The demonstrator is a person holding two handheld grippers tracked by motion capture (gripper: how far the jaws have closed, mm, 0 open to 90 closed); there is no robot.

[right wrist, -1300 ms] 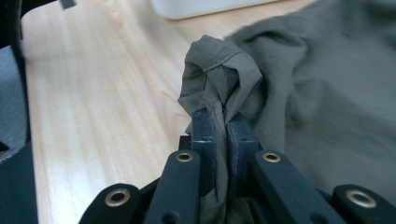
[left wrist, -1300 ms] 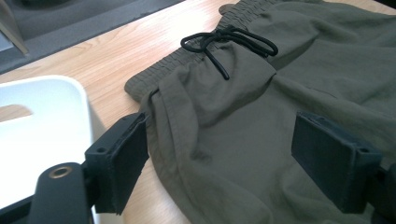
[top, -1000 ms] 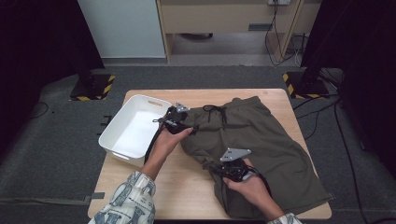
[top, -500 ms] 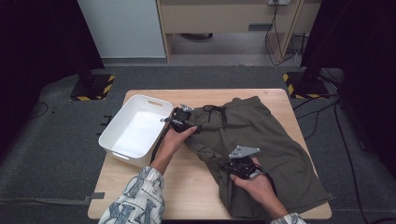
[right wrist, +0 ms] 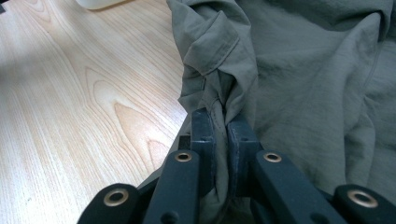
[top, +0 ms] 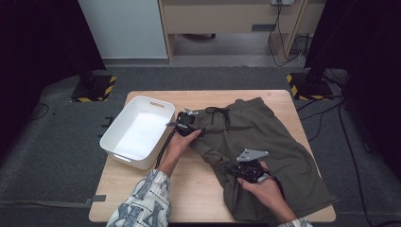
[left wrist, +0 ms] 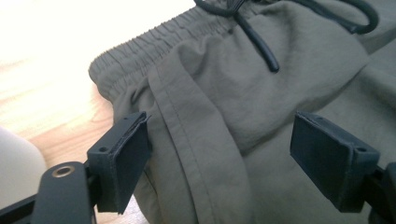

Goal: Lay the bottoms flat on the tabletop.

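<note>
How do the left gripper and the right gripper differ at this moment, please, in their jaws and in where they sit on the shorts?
The left gripper has its jaws wide apart, with cloth between them but not pinched; the right gripper is shut on a bunched fold of the shorts. The left gripper sits by the elastic waistband near the white bin; the right gripper sits at a leg's edge, nearer the person. Both have black jaws over the olive fabric.

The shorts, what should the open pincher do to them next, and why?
Probably close the left gripper on the waistband edge of the shorts. Its jaws, which have just been closing a little, stand wide open with the side seam cloth between them, unpinched. The right gripper already pinches a fold at the leg, so both ends would be held.
</note>
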